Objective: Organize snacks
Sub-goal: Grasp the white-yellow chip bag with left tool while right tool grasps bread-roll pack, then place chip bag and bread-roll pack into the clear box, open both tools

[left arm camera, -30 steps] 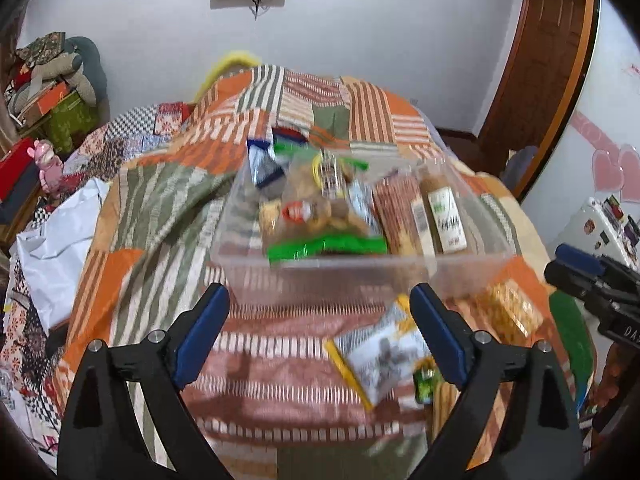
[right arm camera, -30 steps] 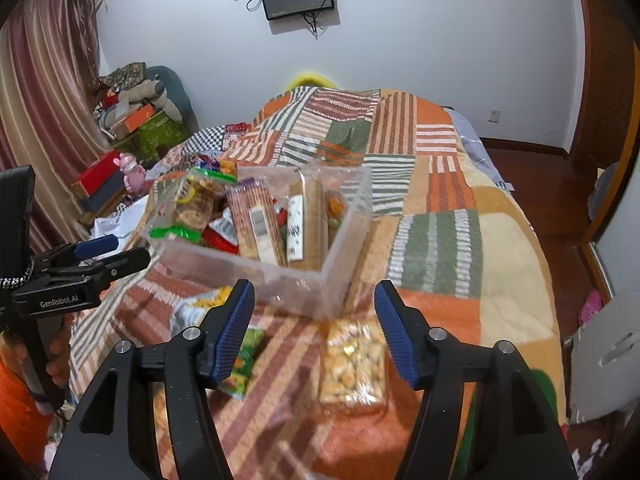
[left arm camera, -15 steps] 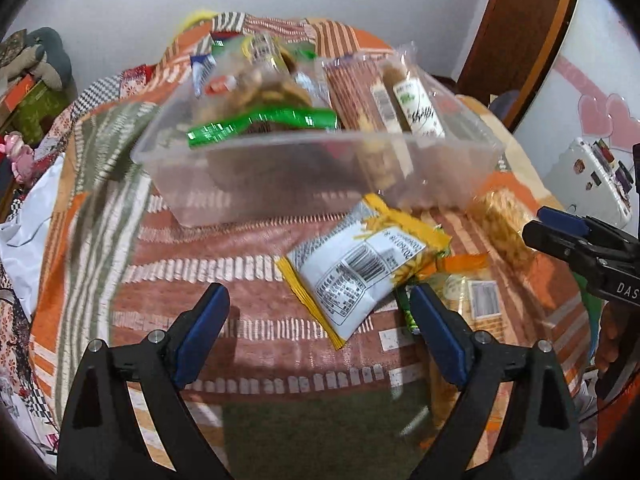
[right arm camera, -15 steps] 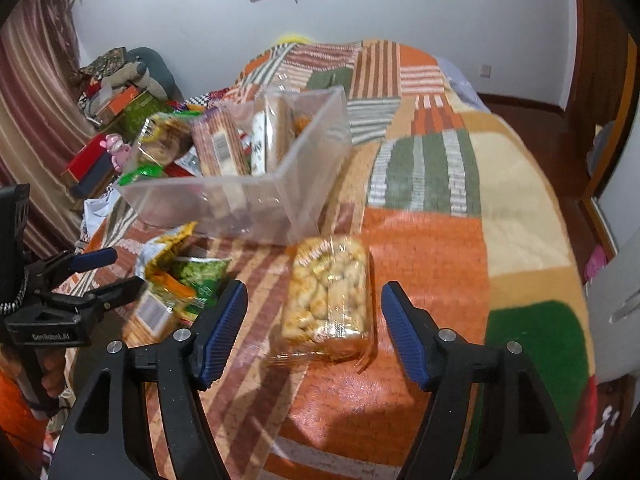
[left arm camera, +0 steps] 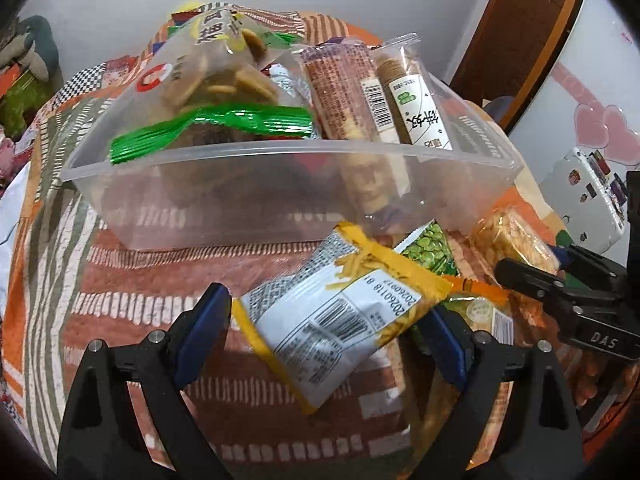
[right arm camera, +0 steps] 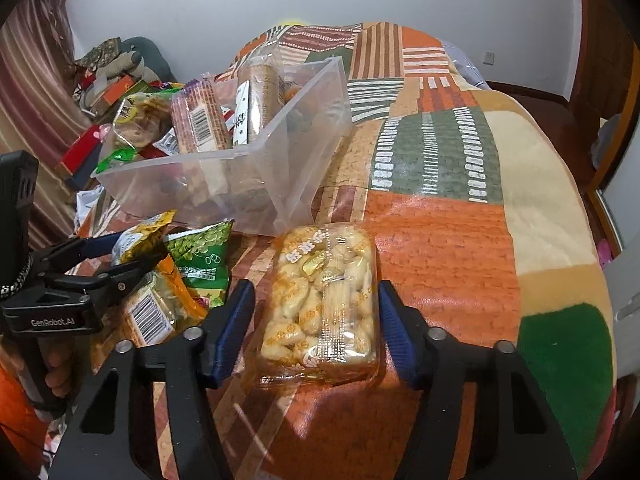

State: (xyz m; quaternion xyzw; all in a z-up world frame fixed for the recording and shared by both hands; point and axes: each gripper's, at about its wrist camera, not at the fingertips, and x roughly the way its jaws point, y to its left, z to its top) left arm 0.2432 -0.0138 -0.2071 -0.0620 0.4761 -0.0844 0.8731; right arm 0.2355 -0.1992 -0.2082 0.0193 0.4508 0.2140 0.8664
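Observation:
A clear plastic bin (left arm camera: pixel 280 184) holds several snack packs and stands on the patchwork bedspread; it also shows in the right wrist view (right arm camera: pixel 280 160). My left gripper (left arm camera: pixel 328 332) is open, its fingers on either side of a white and yellow snack bag (left arm camera: pixel 332 320) lying in front of the bin. My right gripper (right arm camera: pixel 316 320) is open around a clear pack of yellow puffed snacks (right arm camera: pixel 324 300), which also shows in the left wrist view (left arm camera: pixel 516 240). A green pea snack bag (right arm camera: pixel 200 256) and an orange-edged pack (right arm camera: pixel 156 308) lie between them.
The bedspread (right arm camera: pixel 440 220) stretches right and behind the bin. Clutter and stuffed toys (right arm camera: pixel 112 72) are piled at the far left by the curtain. A white appliance (left arm camera: pixel 584 200) stands to the right of the bed, and a wooden door (left arm camera: pixel 532 32) behind it.
Both grippers have moved forward and down. The left now straddles the white and yellow bag, the right straddles the puffed snack pack. Both stay open.

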